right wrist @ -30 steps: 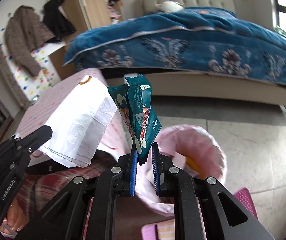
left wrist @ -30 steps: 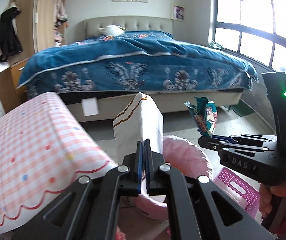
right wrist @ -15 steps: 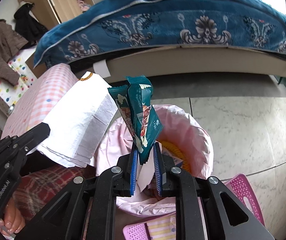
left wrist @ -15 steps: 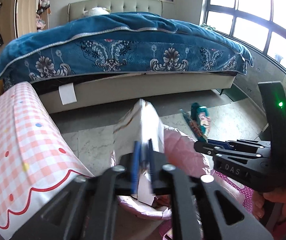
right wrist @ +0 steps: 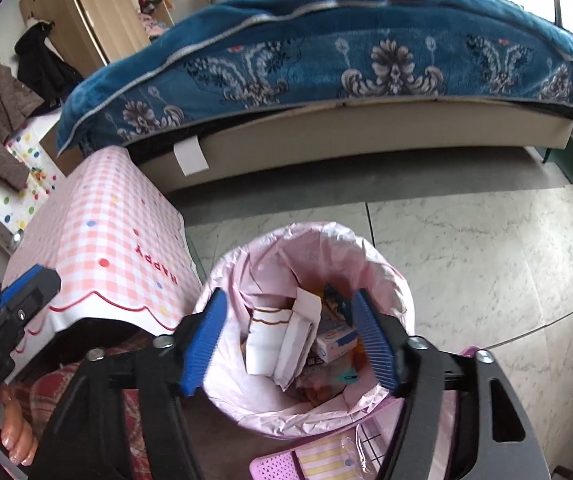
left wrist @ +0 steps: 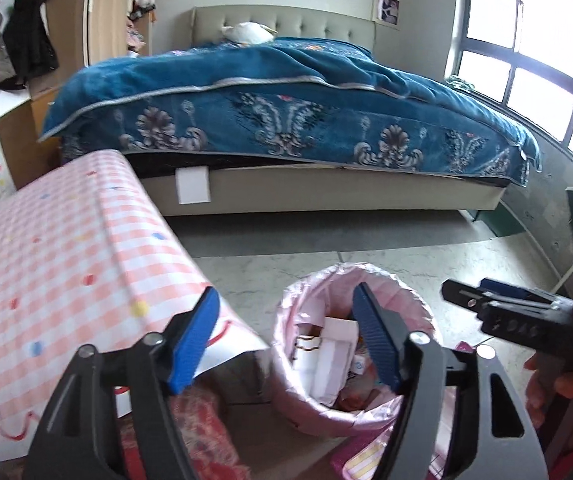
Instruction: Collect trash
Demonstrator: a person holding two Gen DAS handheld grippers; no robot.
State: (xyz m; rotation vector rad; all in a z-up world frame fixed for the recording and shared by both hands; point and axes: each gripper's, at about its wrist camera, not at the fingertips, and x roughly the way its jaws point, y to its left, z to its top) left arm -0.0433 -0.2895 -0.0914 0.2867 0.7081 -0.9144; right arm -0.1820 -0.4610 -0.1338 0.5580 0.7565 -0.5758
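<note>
A bin with a pink liner (left wrist: 402, 284) (right wrist: 286, 236) stands on the floor beside the table. Inside it lie a white paper bag (left wrist: 336, 344) (right wrist: 270, 340) and a teal snack wrapper (right wrist: 332, 296) among other rubbish. My left gripper (left wrist: 286, 340) hangs over the bin's left rim, its jaws opening with nothing between the pads. My right gripper (right wrist: 290, 340) is directly above the bin mouth, jaws also opening and empty. Each gripper shows in the other's view: the right gripper (left wrist: 466, 288) at the right, the left gripper (right wrist: 30, 284) at the left.
A low table under a pink checked cloth (left wrist: 66, 280) (right wrist: 106, 240) stands left of the bin. A bed with a blue cover (left wrist: 286, 120) fills the background. A pink perforated basket (right wrist: 278, 468) lies near the bin's base. Marble floor (right wrist: 486, 260) spreads to the right.
Both grippers have opened. The white paper bag left the left jaws and the teal wrapper left the right jaws; both now lie in the bin.
</note>
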